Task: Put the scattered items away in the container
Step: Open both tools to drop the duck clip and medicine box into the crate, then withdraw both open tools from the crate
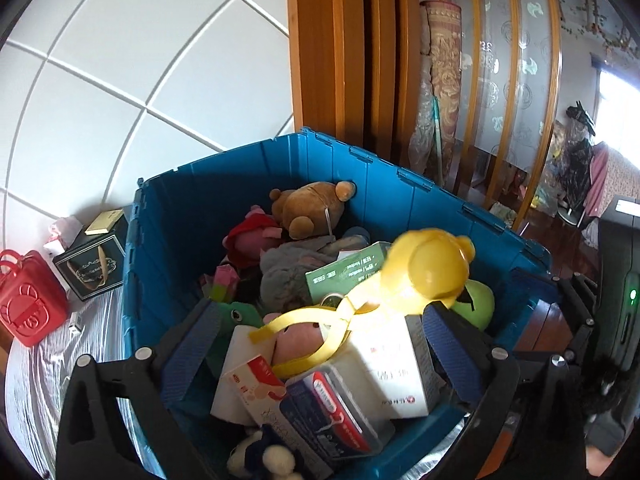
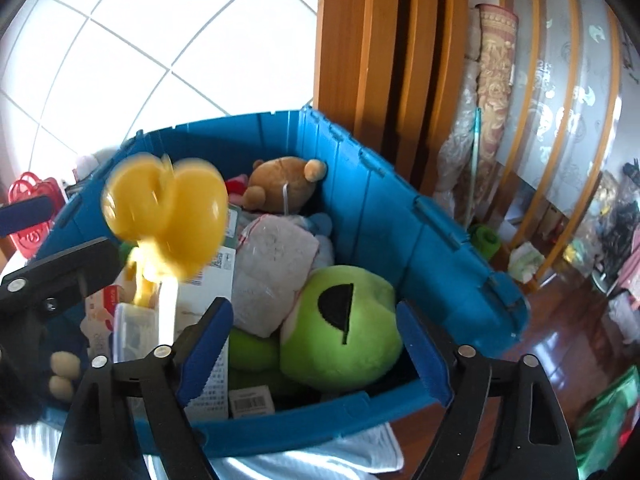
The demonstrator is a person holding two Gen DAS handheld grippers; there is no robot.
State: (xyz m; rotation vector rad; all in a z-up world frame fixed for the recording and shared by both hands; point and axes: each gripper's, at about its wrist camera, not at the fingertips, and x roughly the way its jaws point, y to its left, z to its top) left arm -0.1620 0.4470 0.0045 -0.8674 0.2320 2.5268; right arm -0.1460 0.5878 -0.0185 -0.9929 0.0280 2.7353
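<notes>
A blue plastic crate [image 1: 224, 200] fills the middle of both views, heaped with soft toys and boxes. A green plush frog [image 2: 344, 328] lies at its 5 o'clock corner, between the parted pads of the right hand-held gripper [image 2: 316, 352], which do not touch it. A brown teddy bear [image 1: 312, 208] rests at 12 o'clock against the far wall. A yellow plastic snowball-maker tong [image 1: 420, 276], blurred, sits above the pile, free between the wide-apart pads of the left hand-held gripper [image 1: 320, 352].
</notes>
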